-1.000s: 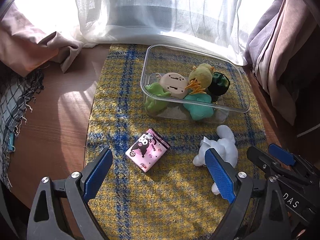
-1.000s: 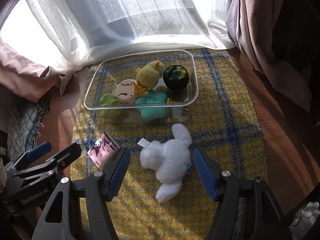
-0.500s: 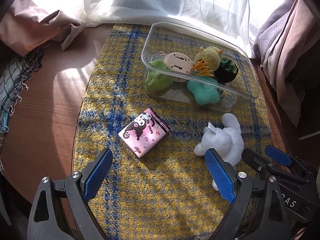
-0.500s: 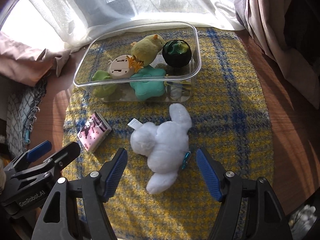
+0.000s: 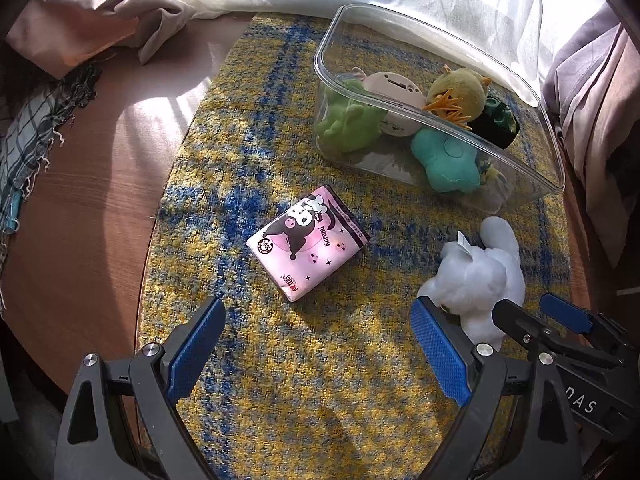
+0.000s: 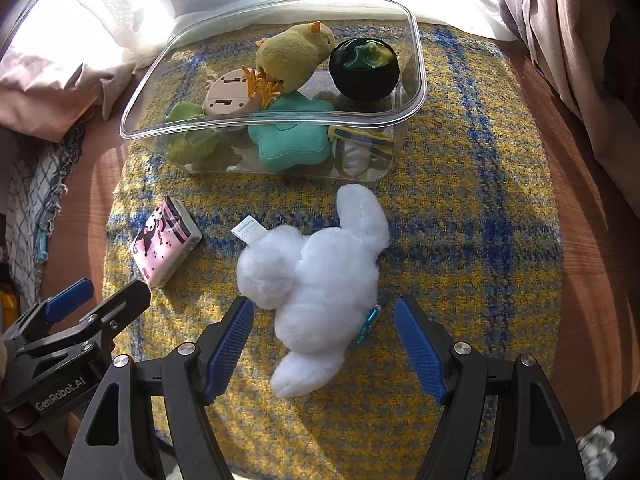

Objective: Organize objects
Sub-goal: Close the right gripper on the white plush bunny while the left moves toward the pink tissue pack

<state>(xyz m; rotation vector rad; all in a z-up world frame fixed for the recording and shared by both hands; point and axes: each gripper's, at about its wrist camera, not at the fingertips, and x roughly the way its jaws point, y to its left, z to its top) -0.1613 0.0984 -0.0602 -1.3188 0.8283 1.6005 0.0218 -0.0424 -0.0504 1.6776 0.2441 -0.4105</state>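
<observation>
plaid mat [image 6: 460,240]: right tongs [image 6: 322,344] spread, straddling white plush [image 6: 316,276], pads clear.

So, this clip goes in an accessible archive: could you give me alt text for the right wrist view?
The right gripper, jaws open, frames a white plush toy lying on a yellow-and-blue plaid mat. Behind it stands a clear plastic bin holding small plush toys; a pink tissue pack lies to the left, near the left gripper.
</observation>
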